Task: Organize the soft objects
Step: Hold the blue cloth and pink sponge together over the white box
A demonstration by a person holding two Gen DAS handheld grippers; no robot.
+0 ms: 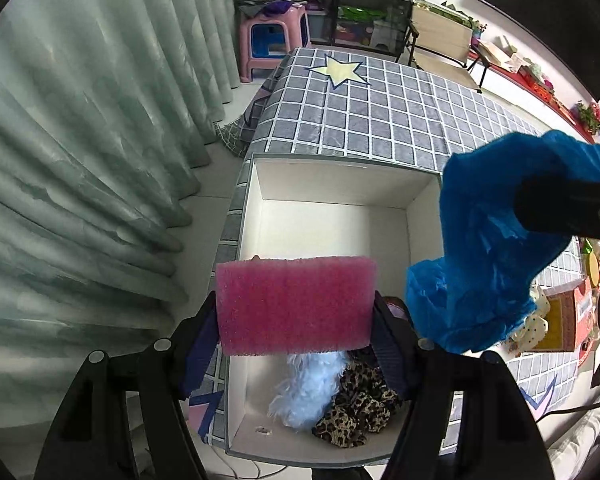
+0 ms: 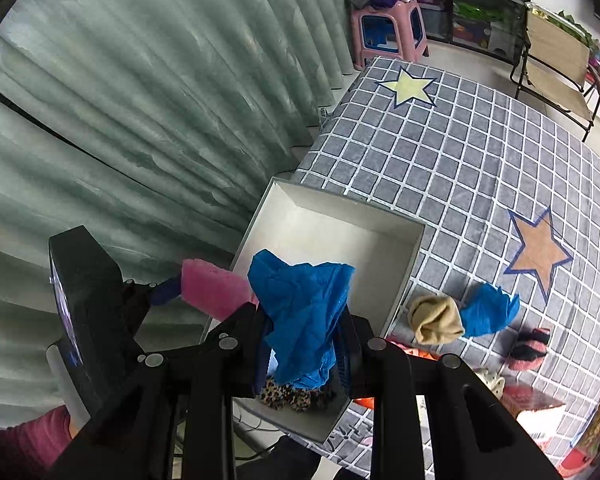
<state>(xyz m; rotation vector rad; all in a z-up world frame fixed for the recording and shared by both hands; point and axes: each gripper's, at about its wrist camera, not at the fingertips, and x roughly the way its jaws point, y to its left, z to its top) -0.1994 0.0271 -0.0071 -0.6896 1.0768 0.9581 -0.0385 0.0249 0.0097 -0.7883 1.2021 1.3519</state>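
A: From the left wrist, what's in the white box [image 1: 420,220]?
B: A pale blue fluffy piece [image 1: 312,392] and a leopard-print cloth [image 1: 360,412] lie in its near end; the far end is bare white floor. The box sits on a grey checked cover [image 1: 400,120] with star patches.

A: And the left gripper [image 1: 294,312]?
B: Its jaws stand fairly wide, clamped on the two ends of a pink sponge [image 1: 294,304] held above the box's near-left part. A crumpled blue cloth [image 1: 488,248] hangs at the right, over the box's right wall.

A: Now the right wrist view.
B: The right gripper [image 2: 304,344] is closed tight on that blue cloth, which bunches up between its jaws above the near end of the box. The leopard print peeks out below it.

A: Anything only this view shows?
B: Yes, on the cover right of the box: a tan rolled sock [image 2: 436,320] touching a second blue cloth [image 2: 490,312], and a pink-and-black fuzzy item [image 2: 528,348] nearby. The left gripper and a pink sleeve [image 2: 24,436] show too.
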